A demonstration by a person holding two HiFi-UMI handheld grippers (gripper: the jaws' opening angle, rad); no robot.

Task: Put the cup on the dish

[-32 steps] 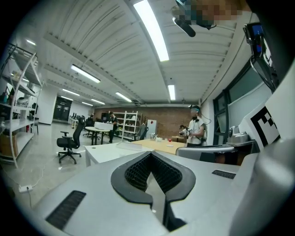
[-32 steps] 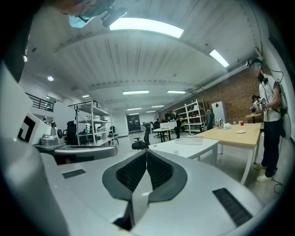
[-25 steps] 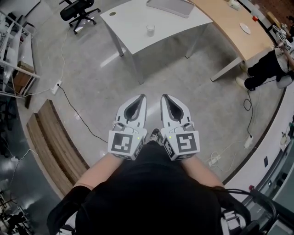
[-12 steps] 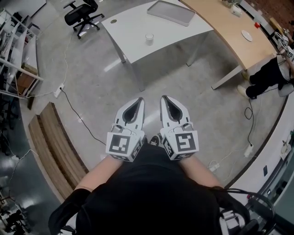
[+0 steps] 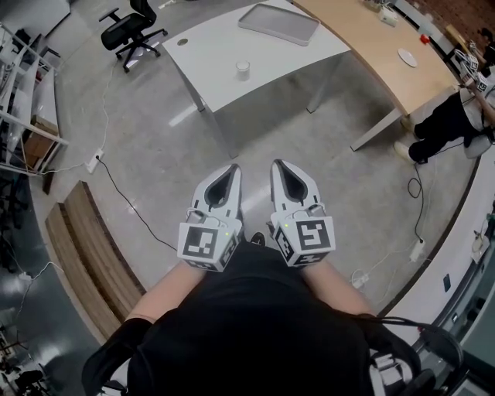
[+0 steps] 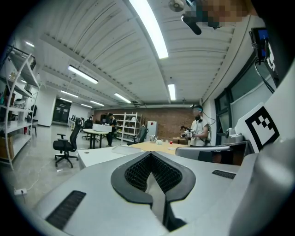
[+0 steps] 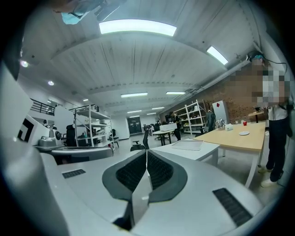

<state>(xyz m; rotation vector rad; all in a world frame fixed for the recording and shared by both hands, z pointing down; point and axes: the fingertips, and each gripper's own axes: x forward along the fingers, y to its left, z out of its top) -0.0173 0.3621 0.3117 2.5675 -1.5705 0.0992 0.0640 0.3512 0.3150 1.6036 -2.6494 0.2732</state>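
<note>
A small clear cup (image 5: 243,68) stands on the white table (image 5: 271,54) far ahead of me. A white dish (image 5: 407,56) lies on the wooden table (image 5: 387,46) to the right; in the right gripper view the dish (image 7: 244,133) shows as a small disc on that table. My left gripper (image 5: 232,167) and right gripper (image 5: 278,164) are held side by side close to my body, over the floor and far short of both tables. The jaws of both are shut with nothing between them, in the left gripper view (image 6: 150,155) and in the right gripper view (image 7: 146,152).
A grey tray (image 5: 278,23) lies on the white table behind the cup. A person (image 5: 452,116) stands by the wooden table at the right. A black office chair (image 5: 131,27) is at the far left, with cables (image 5: 124,201) and a wooden bench (image 5: 85,247) on the floor to the left.
The tables, the cup and the dish have slid a little lower and leftward in the head view. Both grippers keep the same shut pose in front of me.
</note>
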